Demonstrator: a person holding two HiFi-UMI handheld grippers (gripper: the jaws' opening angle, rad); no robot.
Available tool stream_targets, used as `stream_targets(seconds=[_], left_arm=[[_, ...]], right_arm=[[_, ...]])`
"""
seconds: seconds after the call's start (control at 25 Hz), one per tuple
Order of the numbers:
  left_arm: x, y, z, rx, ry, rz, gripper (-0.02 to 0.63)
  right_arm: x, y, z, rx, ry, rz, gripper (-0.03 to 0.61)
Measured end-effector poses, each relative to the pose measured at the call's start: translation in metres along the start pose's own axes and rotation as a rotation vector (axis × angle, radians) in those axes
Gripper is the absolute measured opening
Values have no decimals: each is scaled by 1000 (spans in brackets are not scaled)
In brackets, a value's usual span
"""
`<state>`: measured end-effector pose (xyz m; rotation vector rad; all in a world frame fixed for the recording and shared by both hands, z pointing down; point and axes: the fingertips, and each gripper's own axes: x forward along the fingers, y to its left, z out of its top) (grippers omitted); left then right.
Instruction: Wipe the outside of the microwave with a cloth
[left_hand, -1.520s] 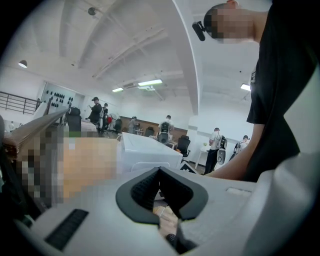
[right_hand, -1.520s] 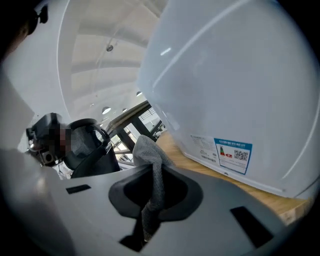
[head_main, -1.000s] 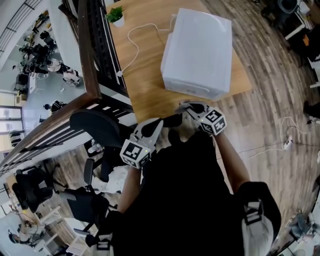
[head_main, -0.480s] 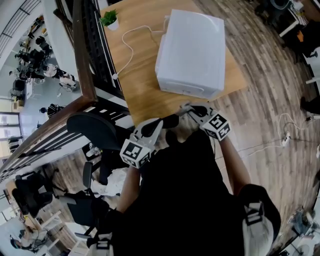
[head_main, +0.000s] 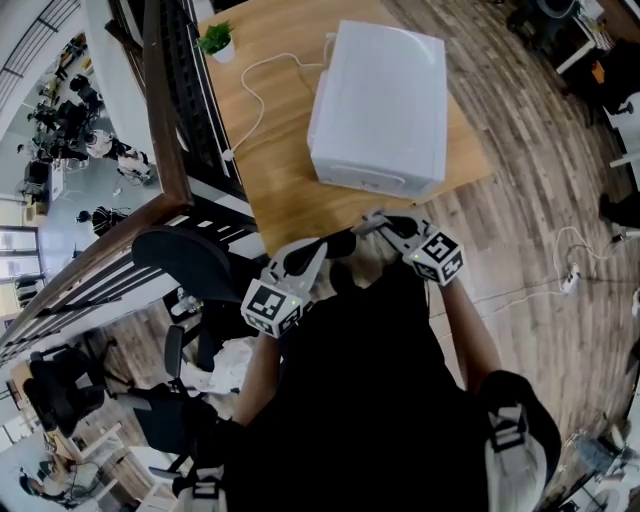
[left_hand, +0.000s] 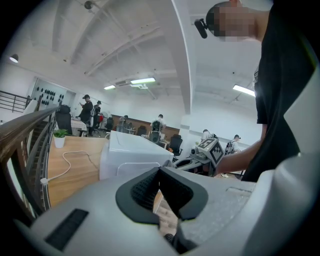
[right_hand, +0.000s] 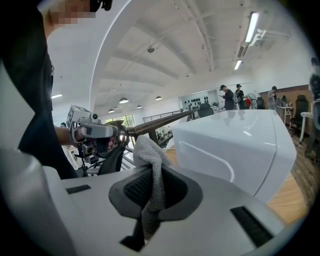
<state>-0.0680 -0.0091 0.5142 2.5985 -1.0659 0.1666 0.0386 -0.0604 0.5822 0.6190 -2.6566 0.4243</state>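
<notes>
With the right claw (right_hand: 153, 199) pinching only a thin fold of the cloth (right_hand: 149, 152) near the microwave (head_main: 380, 100) on the tabletop (head_main: 278, 160), and the left claw (left_hand: 161, 192) hanging closed on nothing, the cloth is probably risking slipping free once wiping friction is dragging at it.

There is 1 white microwave (head_main: 385, 100) on 1 wooden table (head_main: 275, 190). The same top carries 1 small potted plant (head_main: 217, 40) and 1 white cable (head_main: 262, 85). 2 handheld grippers show: 1 left gripper (head_main: 335, 243) and 1 right gripper (head_main: 372, 222). There is 1 grey cloth (right_hand: 150, 165). 1 black office chair (head_main: 190, 255) stands just beside the table; the chairs and people farther off are too small to count.
</notes>
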Motion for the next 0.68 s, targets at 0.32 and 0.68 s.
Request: stream_targets(seconds=[0.32, 0.68], left_arm=[[2, 2, 4, -9, -1, 19, 2], [13, -4, 5, -2, 6, 4, 2]], right_arm=[[-3, -6, 13, -9, -50, 25, 15], [-6, -7, 21, -15, -68, 31, 15]])
